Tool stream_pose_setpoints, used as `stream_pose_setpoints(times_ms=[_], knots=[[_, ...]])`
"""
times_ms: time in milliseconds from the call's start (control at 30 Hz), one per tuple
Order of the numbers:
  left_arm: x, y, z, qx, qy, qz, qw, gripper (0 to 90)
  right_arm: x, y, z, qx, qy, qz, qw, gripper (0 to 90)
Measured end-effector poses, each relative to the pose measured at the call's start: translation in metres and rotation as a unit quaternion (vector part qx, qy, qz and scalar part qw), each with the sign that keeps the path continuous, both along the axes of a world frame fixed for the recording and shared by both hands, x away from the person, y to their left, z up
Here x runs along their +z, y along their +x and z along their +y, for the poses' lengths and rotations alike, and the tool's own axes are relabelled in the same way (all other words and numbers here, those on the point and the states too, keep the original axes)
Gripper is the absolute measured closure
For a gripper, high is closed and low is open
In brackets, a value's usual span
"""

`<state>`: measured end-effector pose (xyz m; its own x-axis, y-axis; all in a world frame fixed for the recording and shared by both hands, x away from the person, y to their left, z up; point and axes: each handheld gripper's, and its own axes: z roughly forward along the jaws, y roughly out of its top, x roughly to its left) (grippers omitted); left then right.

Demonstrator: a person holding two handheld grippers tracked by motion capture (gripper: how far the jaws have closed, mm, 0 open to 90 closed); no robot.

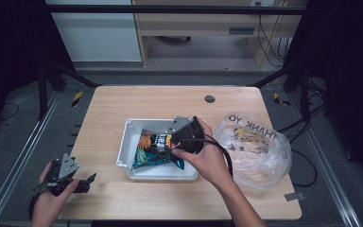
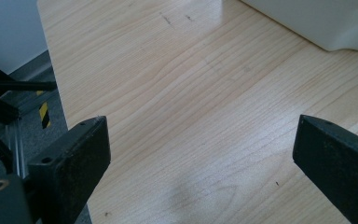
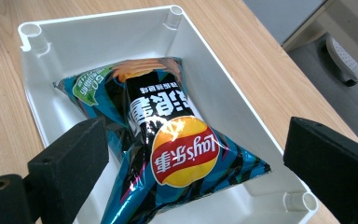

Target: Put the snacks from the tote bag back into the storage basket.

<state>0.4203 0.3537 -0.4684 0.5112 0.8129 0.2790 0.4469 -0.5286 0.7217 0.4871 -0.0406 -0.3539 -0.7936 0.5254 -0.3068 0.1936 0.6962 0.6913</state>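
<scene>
High view: the right gripper (image 1: 170,147) hovers over the chip bag (image 1: 157,152) in the white tray (image 1: 128,126), mid-bench. Left gripper view: jaws apart over bare bench (image 2: 191,116). Right gripper view: jaws wide apart; a hard squeeze could burst the bag.
</scene>
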Motion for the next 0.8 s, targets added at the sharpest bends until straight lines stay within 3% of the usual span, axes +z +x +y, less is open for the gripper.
stream_pose_setpoints(times_ms=[233,800], knots=[[0.0,-0.001,0.001,0.004,-0.003,0.002,1.0,3.6,0.011,-0.01,-0.008,-0.006,0.019,-0.009,0.9997,6.7],[0.001,-0.001,0.001,0.006,-0.004,-0.002,1.0,3.6,0.024,-0.012,-0.041,-0.045,0.063,-0.027,0.9966,6.4]])
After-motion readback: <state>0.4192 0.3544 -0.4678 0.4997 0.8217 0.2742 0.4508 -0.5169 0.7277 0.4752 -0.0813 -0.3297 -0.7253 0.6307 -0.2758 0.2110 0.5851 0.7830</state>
